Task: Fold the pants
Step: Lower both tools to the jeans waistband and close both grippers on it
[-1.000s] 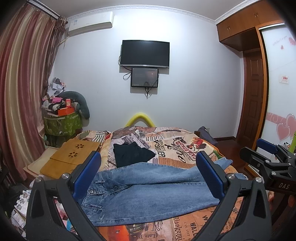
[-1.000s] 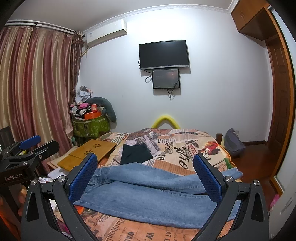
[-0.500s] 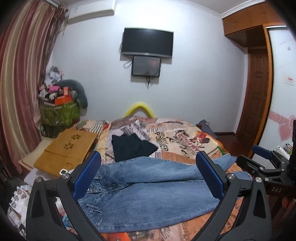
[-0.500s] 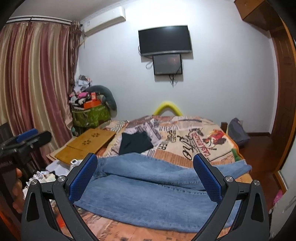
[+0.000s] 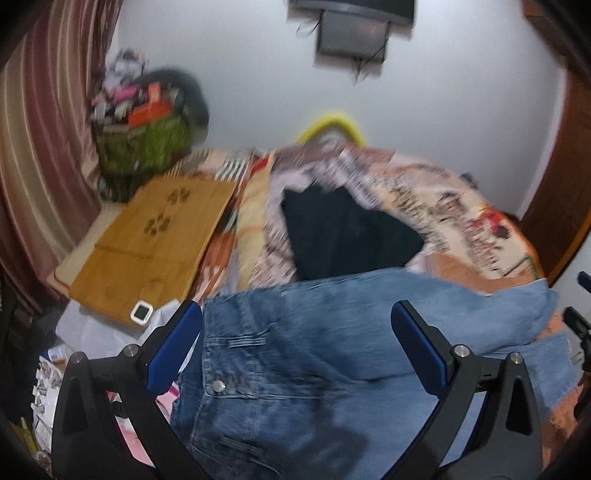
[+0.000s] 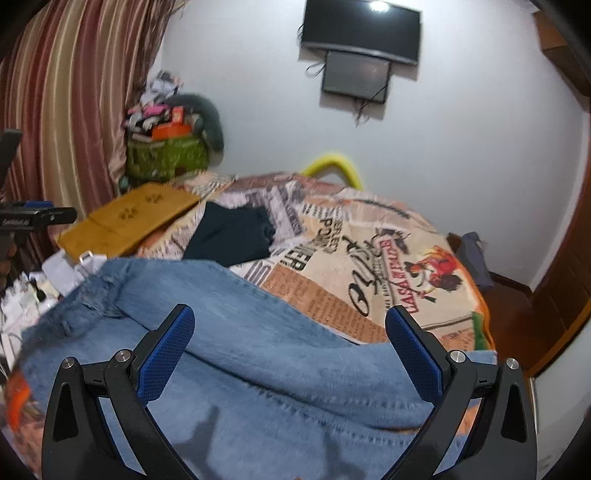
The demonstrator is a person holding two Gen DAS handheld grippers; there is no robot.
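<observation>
While both tilt down over the bed [image 6: 424, 258] | left claw [image 5: 295, 339] released above waistband | right claw [image 6: 288, 338] released above legs | jeans [image 5: 332, 350] lie lengthwise along near edge, waistband left

jeans [image 5: 314, 354]: 1 | dark garment [image 5: 347, 236]: 1 (blurred, perhaps folded) | screens [image 6: 360, 35]: 2

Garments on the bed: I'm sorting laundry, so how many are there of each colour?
Blue: 1, the blue denim jeans, spread across the near end of the patterned bedspread.
Black: 1, the black folded cloth garment, farther back.
Total: 2.
</observation>
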